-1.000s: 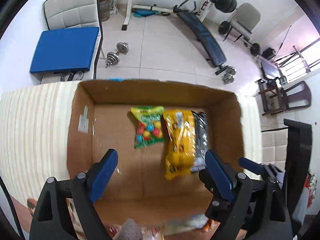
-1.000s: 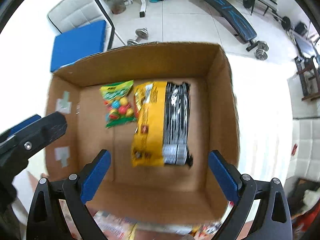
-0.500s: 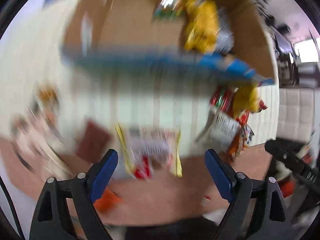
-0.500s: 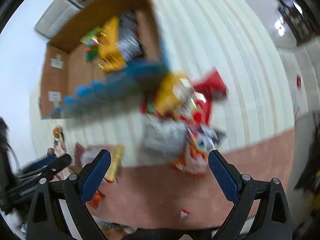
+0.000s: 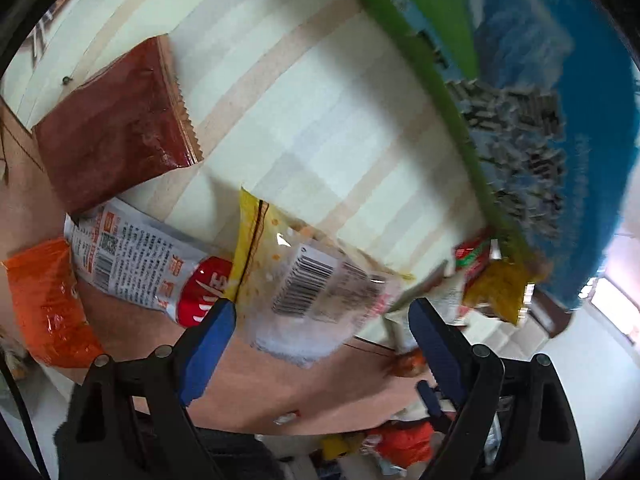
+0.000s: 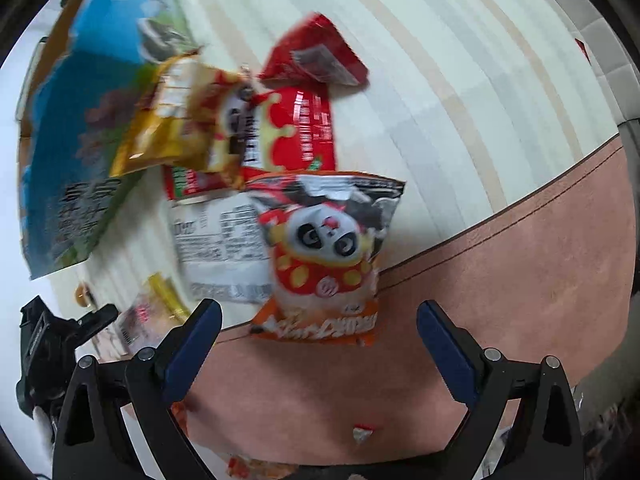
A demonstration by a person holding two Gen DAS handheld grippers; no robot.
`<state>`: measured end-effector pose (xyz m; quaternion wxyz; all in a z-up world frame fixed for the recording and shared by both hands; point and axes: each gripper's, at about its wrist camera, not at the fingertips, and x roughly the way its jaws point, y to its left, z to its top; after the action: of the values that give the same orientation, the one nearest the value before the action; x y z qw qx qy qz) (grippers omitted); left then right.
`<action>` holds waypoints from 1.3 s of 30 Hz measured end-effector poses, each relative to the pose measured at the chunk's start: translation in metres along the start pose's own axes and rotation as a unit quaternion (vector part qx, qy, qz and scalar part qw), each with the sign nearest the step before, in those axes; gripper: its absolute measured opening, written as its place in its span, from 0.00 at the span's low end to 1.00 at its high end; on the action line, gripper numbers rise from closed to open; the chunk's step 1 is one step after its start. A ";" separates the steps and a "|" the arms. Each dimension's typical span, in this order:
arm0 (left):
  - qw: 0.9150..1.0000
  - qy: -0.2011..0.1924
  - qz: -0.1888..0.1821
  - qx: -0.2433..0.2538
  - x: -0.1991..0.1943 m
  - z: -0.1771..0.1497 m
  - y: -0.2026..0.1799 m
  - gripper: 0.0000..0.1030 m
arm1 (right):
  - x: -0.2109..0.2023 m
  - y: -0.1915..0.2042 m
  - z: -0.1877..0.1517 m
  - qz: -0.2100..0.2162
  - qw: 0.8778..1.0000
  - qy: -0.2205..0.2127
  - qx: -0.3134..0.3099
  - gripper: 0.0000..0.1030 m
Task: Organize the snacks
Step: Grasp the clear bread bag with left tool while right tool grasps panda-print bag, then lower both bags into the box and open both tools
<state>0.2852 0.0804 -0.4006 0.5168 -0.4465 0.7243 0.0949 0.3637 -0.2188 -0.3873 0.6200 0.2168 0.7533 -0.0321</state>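
Both grippers hang over the loose snack packets on the striped cream counter (image 6: pixel 460 92), jaws wide apart and empty: this looks like the reach-to-pick step.

The left gripper (image 5: pixel 322 318) lines up on the clear crinkly packet with a yellow end and barcode (image 5: pixel 308 280), which lies flat, long axis running far-left to near-right, yellow end far.

The right gripper (image 6: pixel 318 322) frames the orange foil packet printed with a panda (image 6: pixel 328 256); it lies flat at the counter's near edge, long axis near to far, top seam far.

Next, I'd judge, each drops lower and pinches its packet across the short width.
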 end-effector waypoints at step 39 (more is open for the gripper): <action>0.907 -0.251 0.044 0.334 -0.195 -0.083 -0.160 0.46 | -0.170 0.108 -0.028 0.095 0.971 -0.147 -0.161 0.44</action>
<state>0.3620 0.0446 -0.1489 0.7958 -0.1767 0.5788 -0.0206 0.4015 -0.1608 -0.1958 0.7506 0.1780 0.6253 0.1175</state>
